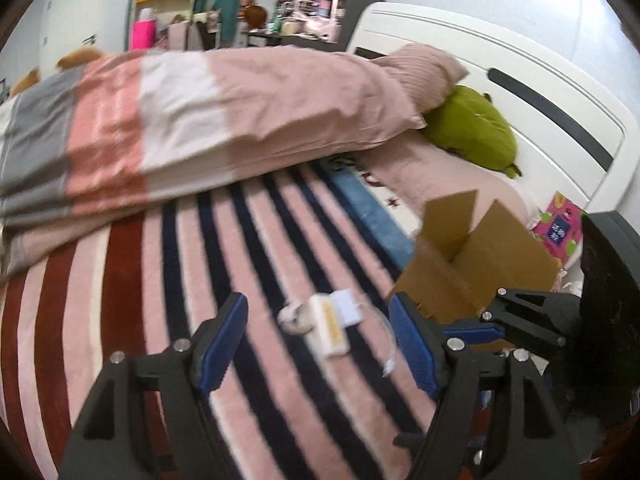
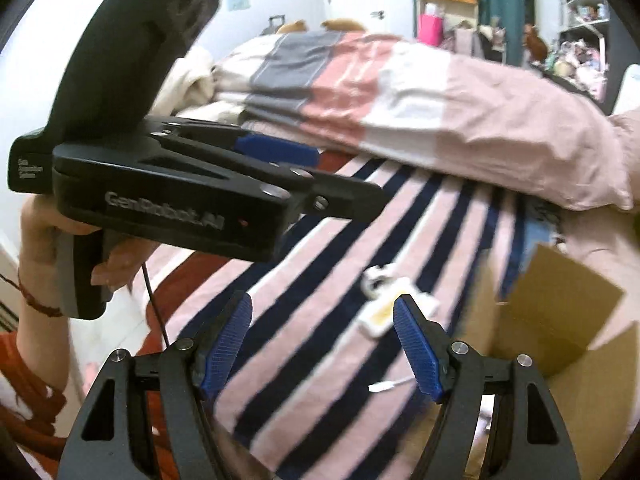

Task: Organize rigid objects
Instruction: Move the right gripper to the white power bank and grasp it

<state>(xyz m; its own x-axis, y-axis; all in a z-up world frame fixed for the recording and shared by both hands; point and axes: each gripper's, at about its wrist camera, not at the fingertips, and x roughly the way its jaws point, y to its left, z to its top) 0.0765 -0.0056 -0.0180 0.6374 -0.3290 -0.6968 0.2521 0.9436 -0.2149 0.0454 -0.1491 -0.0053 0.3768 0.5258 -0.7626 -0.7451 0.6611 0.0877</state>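
White charger lies on striped blanket beside cardboard box; both grippers' fingers wide, empty

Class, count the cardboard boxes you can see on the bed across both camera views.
1. The open cardboard box sits on the striped blanket, right of the white charger. Others could lie outside the frames.

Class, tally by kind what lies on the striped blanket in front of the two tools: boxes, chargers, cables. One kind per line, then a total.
Cardboard box: 1
White charger: 1
White cable: 1
Total: 3
Both the left tool and the right tool are open and hold nothing.
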